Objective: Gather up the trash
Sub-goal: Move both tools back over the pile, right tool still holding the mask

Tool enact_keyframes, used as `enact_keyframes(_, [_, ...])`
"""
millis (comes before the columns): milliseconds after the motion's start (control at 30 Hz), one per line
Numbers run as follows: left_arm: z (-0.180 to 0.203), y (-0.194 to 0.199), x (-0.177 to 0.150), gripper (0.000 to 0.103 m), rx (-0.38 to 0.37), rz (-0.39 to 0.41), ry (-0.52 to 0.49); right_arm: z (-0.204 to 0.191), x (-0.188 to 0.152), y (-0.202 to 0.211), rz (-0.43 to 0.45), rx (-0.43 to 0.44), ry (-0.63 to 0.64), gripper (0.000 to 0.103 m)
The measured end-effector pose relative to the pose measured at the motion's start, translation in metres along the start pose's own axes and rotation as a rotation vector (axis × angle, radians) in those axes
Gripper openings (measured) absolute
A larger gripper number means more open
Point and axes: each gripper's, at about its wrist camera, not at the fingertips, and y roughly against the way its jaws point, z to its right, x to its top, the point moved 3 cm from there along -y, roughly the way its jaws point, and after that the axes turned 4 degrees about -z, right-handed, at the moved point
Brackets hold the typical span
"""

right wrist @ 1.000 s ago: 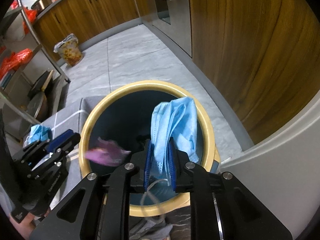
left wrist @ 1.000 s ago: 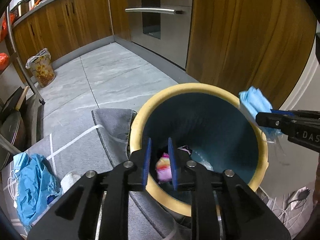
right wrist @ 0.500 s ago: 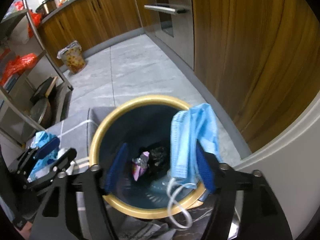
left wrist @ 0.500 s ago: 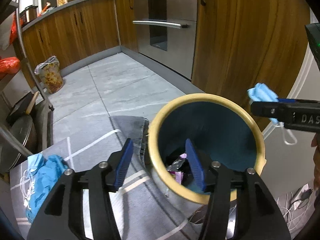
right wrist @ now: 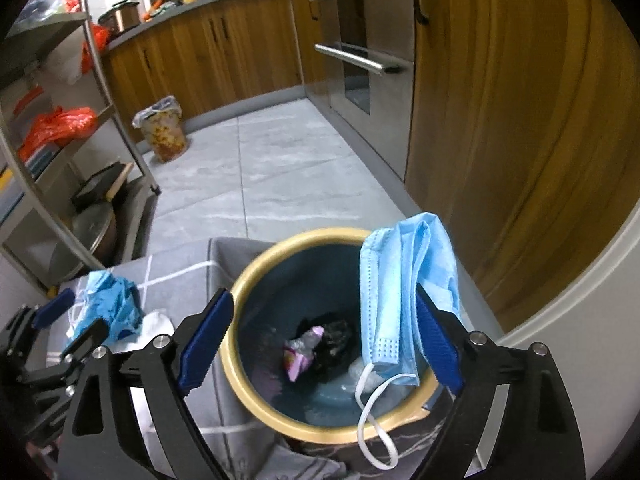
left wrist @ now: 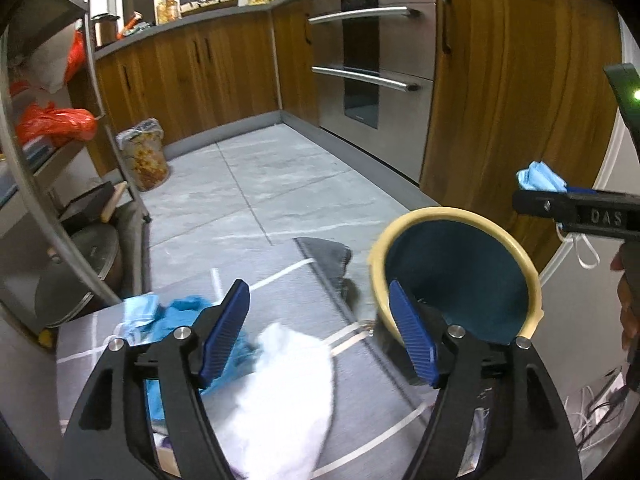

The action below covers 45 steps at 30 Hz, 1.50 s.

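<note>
My right gripper (right wrist: 324, 336) spread wide over the waste bin (right wrist: 256, 392), blue face mask (right wrist: 404, 288) draped on its right finger, my left gripper (left wrist: 326, 332) released above crumpled white tissue (left wrist: 284, 384)

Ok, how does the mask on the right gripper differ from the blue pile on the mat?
The mask hangs unfolded from the open right gripper, over the bin; the pile lies crumpled on the mat. The mask is pale blue; the pile partly deeper blue. Neither is in the bin yet.
</note>
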Motion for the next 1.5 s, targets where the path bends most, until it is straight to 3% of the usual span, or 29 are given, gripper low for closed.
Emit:
enact_keyframes(267, [-0.038,0.025,-0.03,0.075,0.068,-0.008,-0.01,-0.036,0.004,0.018,0.1,0.012,0.047,0.095])
enact_keyframes(633, [-0.098,0.074,-0.055,0.077,0.127,0.039,0.059,-0.084,0.002,0.019,0.107,0.093,0.097,0.095])
enact_keyframes(900, [-0.155,0.091,-0.076,0.077,0.157,0.029,0.214,-0.141,-0.008,0.024,0.087,0.162,0.186,0.095])
enact_keyframes(1167, [-0.208,0.086,-0.109,0.077,0.164,-0.032,0.374,-0.188,-0.02,0.017,0.036,0.195,0.235,0.095])
enact_keyframes(1300, [-0.212,0.076,-0.123,0.077,0.128,-0.07,0.409,-0.21,-0.023,0.007,0.011,0.196,0.264,0.095])
enact_keyframes(1500, [-0.189,0.051,-0.135,0.077,0.092,-0.142,0.367,-0.23,-0.023,-0.017,-0.048,0.191,0.262,0.095])
